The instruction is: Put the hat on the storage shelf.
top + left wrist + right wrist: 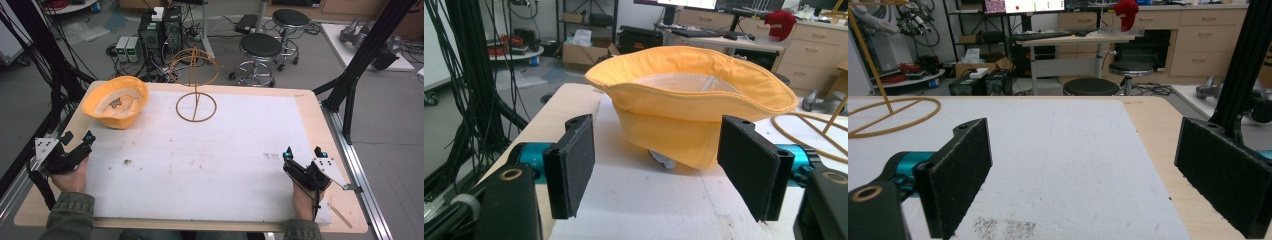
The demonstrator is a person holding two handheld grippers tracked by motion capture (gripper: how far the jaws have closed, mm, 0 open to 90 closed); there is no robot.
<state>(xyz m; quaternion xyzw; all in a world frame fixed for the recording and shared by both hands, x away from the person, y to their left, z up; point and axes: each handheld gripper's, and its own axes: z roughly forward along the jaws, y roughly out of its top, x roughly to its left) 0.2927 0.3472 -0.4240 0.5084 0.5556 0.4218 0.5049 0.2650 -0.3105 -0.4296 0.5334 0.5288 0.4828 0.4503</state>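
A yellow bucket hat (pixel 116 104) lies upside down, brim up, at the table's far left; the left gripper view has the hat (pixel 684 107) close ahead. A wire hat stand (pixel 195 85) with a ring base rises at the far middle, and its base (pixel 890 116) reaches into the right gripper view. My left gripper (pixel 77 143) is open at the near left, aimed at the hat, nothing between its jaws (pixel 664 167). At the near right my right gripper (pixel 303 153) rests open over the white mat (pixel 1083 165).
A white mat (pixel 210 160) covers most of the wooden table (pixel 320 130). A black frame post (pixel 360 60) stands off the far right corner. Two stools (pixel 260 50) and electronics boxes (pixel 160 30) sit on the floor beyond the table.
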